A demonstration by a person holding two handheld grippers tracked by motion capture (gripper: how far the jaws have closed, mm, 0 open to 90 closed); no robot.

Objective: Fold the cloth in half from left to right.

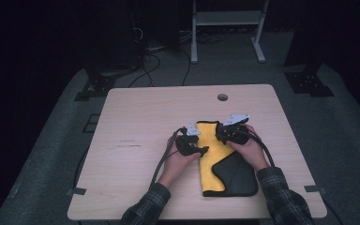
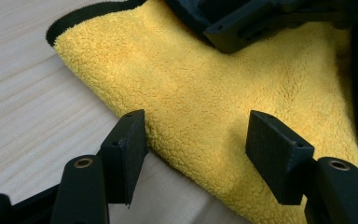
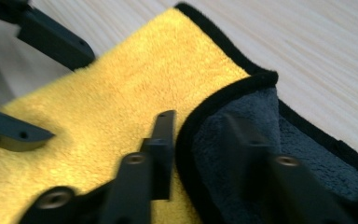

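Observation:
A plush cloth, yellow [image 1: 211, 159] on one face and dark grey on the other with a black hem, lies on the near right of the wooden table [image 1: 140, 117]. My left gripper [image 1: 204, 150] [image 2: 196, 140] is open, its jaws straddling the yellow cloth's [image 2: 223, 93] left edge just above the wood. My right gripper [image 1: 221, 136] [image 3: 198, 140] is shut on the hemmed edge of the grey flap [image 3: 265, 135], which is folded back over the yellow face [image 3: 121, 93] and curls up at its corner. Each gripper's black jaws reach into the other's view.
A round cable hole [image 1: 222, 97] sits near the table's far edge. Cables trail from both grippers toward the person's plaid sleeves [image 1: 281, 197]. Beyond the table stand a white frame [image 1: 227, 21] and dark stands on the floor.

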